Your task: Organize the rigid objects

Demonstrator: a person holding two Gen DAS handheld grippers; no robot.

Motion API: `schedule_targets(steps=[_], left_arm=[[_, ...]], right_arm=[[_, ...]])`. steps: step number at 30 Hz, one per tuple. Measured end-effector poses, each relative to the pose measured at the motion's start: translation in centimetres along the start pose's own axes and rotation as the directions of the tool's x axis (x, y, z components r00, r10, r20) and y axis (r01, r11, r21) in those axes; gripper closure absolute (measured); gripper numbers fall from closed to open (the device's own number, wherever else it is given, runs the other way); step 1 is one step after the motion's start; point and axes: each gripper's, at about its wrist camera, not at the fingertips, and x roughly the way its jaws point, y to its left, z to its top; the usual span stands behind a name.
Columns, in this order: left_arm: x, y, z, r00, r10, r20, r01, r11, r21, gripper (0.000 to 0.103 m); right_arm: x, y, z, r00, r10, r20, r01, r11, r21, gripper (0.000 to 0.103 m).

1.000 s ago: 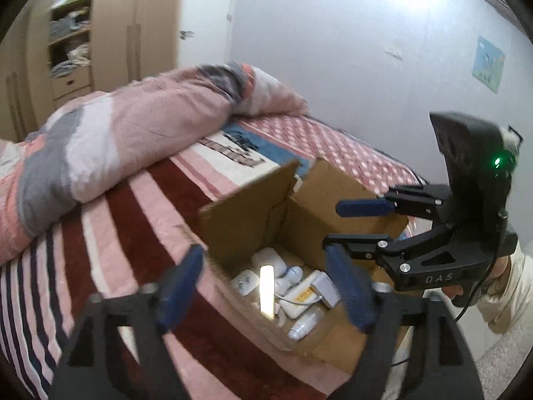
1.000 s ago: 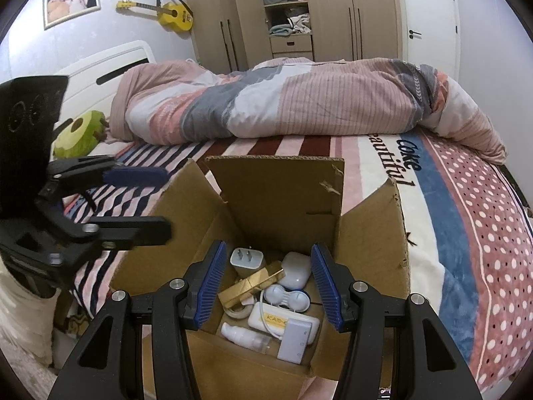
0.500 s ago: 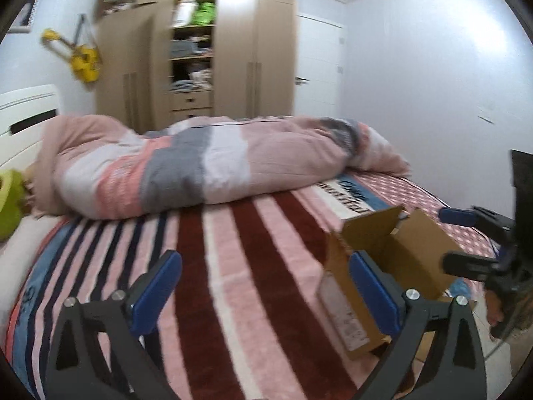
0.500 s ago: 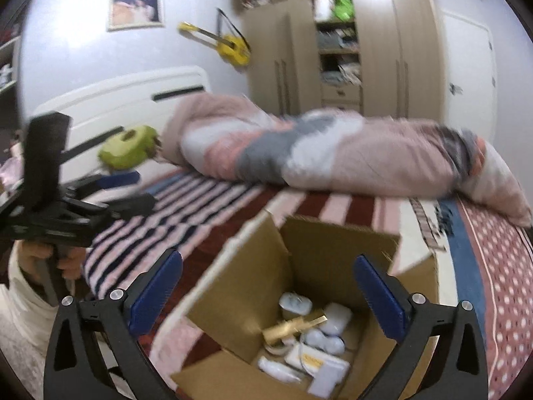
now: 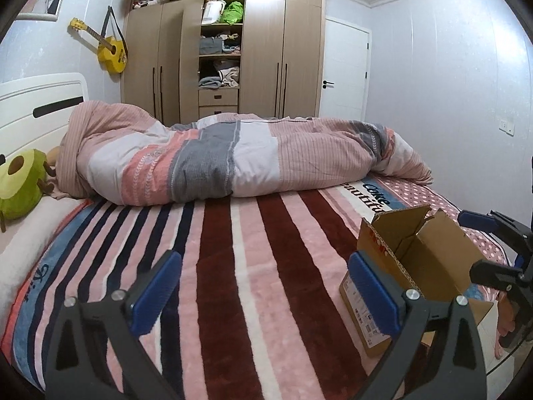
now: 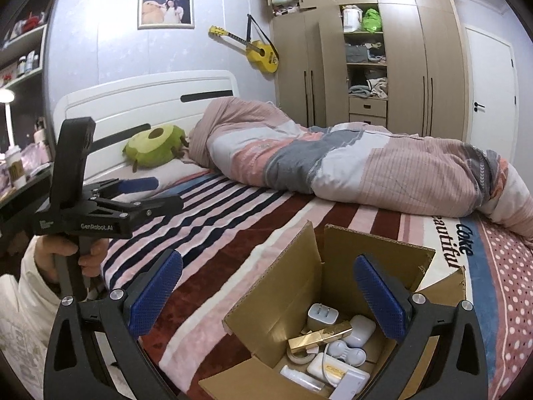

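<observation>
The box (image 6: 336,303) on the bed (image 5: 233,266) already holds several small items, both tongs spread and empty, so the organizing looks done or nearly so.

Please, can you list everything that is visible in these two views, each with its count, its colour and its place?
cardboard box: 1, brown, open, on the bed's near edge
small items in box: several, mostly white, one gold bar
blanket: 1, pink and maroon stripes, covering the bed
duvet: 1, pink, grey, white, bunched across the bed
avocado plush: 1, green, by headboard
headboard: 1, white
guitar: 1, yellow, on wall
wardrobe: 1, beige, middle shelves open
door: 1, white
framed photo: 1, on wall
left gripper: blue pads, open
right gripper: blue pads, open
</observation>
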Motion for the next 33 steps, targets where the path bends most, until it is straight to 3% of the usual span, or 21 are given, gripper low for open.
schedule_targets(steps=[33], left_arm=[[-0.9, -0.1, 0.0, 1.0, -0.019, 0.005, 0.019, 1.0, -0.013, 0.003]], right_arm=[[-0.2, -1.3, 0.1, 1.0, -0.025, -0.003, 0.025, 0.999, 0.048, 0.0]])
